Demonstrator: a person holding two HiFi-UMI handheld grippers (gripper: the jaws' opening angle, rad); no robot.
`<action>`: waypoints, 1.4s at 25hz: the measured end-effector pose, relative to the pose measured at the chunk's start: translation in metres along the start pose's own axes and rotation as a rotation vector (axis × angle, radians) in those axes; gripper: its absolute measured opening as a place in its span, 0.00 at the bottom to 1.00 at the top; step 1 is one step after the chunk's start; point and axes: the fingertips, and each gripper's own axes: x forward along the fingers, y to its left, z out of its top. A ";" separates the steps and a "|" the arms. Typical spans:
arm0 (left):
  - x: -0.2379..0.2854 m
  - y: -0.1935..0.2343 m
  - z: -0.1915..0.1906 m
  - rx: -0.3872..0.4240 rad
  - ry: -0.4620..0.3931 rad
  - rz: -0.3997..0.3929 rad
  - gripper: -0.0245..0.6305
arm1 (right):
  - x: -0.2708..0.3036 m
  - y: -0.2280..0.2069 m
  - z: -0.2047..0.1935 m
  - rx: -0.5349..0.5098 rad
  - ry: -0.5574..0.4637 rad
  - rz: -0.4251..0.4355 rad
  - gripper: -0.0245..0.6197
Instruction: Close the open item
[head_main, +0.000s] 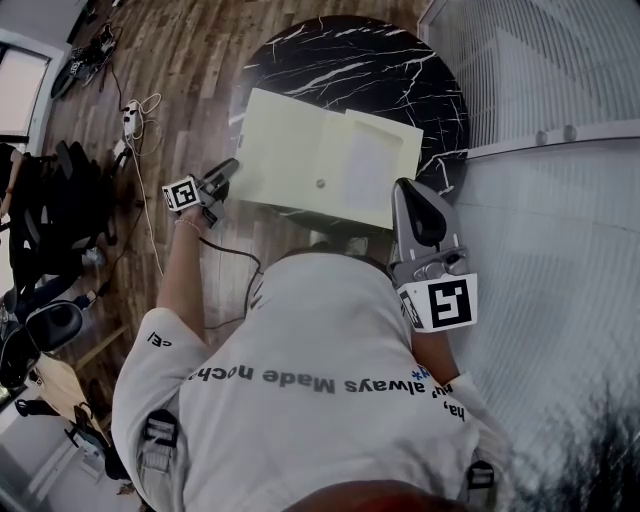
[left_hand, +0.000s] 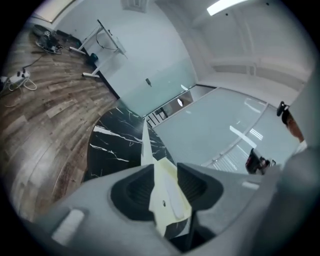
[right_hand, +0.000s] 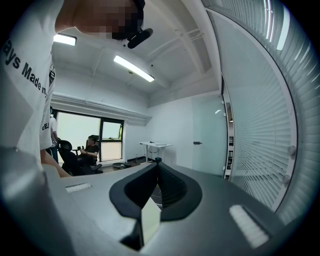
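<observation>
Pale-yellow card is making up the one folder (head_main: 300, 150), which is lying flat on the single round black marble table (head_main: 340, 50), with one small round stud (head_main: 320, 183) showing near its front edge. Two grippers are working at it. The left gripper (head_main: 224, 174) is reaching in at the folder's left edge, its two fingers (left_hand: 132, 192) standing apart with the thin sheet running edge-on between them and neither pad pressing on it. The right gripper (head_main: 408, 190) is sitting at the folder's near right corner; its two fingers (right_hand: 172, 187) are meeting at the tips and pinching a pale-yellow edge of the folder deep between them. Wooden floor (head_main: 190, 60) is surrounding the table.
</observation>
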 end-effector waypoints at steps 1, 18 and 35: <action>0.001 0.000 0.001 0.005 0.004 0.001 0.26 | 0.000 0.000 0.000 0.001 0.000 0.001 0.04; 0.008 -0.013 -0.003 -0.001 0.047 -0.017 0.12 | -0.003 -0.002 0.000 0.004 -0.010 -0.014 0.04; 0.021 -0.072 -0.001 0.008 0.024 -0.155 0.12 | -0.011 -0.005 -0.001 -0.002 -0.019 -0.004 0.04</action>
